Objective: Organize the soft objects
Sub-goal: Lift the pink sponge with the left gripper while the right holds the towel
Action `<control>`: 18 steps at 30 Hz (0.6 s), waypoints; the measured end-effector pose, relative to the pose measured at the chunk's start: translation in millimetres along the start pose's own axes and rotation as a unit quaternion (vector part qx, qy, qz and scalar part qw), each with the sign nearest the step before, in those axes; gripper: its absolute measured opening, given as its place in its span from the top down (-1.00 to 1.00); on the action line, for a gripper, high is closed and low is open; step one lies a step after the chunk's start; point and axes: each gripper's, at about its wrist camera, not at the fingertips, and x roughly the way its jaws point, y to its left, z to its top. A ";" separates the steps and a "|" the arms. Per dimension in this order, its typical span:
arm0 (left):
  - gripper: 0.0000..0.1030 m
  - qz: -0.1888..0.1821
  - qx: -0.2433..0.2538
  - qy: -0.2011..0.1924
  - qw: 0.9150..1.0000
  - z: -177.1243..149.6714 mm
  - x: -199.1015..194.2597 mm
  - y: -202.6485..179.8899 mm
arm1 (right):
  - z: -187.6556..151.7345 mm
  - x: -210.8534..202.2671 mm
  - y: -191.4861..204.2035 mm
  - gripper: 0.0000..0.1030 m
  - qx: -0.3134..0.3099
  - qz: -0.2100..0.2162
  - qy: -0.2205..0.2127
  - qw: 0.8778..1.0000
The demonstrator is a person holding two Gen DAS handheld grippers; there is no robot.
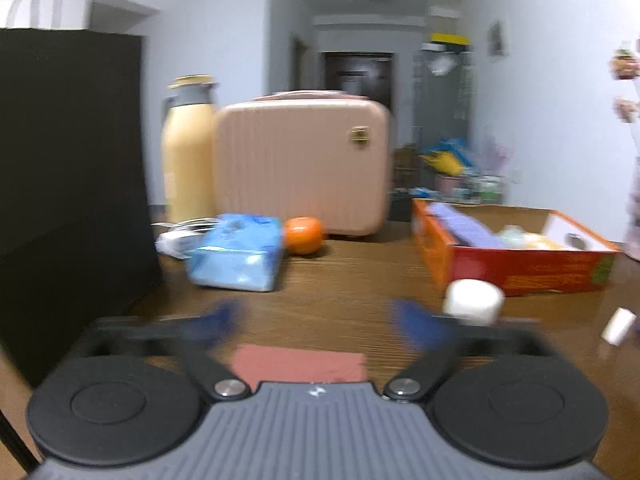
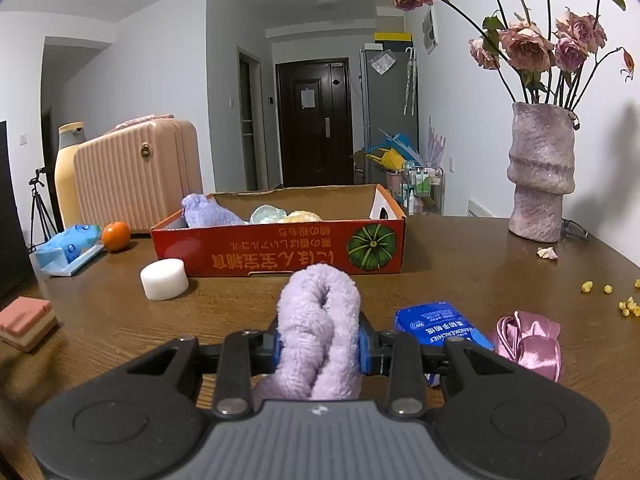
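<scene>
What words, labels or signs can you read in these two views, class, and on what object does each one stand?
"HANDKERCHIEF": dark blue tissue packet, seen upside down beside the right hand-held gripper; smaller characters there unreadable.
Yellow East Asian characters: red cardboard box, printed upside down beside a pumpkin picture; I cannot transcribe them reliably.
Light blue tissue pack: only round logos, no legible words.
Left wrist view: too blurred to read.

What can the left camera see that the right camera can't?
Only the left view shows the tall black bag and the empty, open left claw.

Only the right view shows the right claw squeezing a fluffy purple towel, the vase of roses, a blue tissue pack and pink ribbon.

Both show the orange box, white foam cylinder, orange and pink suitcase.
</scene>
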 end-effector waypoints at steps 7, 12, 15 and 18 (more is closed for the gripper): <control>-1.00 -0.001 0.011 0.103 0.995 -5.6 41.8 5.3 | -0.7 -2.4 -0.7 0.37 0.000 0.005 -0.002 1.000; -1.00 -0.031 0.001 0.140 0.990 -7.9 56.4 22.1 | -0.9 -2.1 -0.3 0.37 0.000 0.007 -0.002 1.000; -1.00 -0.053 0.019 0.152 0.987 -10.1 62.8 23.9 | -1.0 -1.2 0.0 0.37 -0.001 0.006 0.000 1.000; -1.00 -0.071 0.028 0.165 0.983 -13.1 68.1 22.9 | -1.3 0.1 0.5 0.37 -0.002 0.005 0.002 1.000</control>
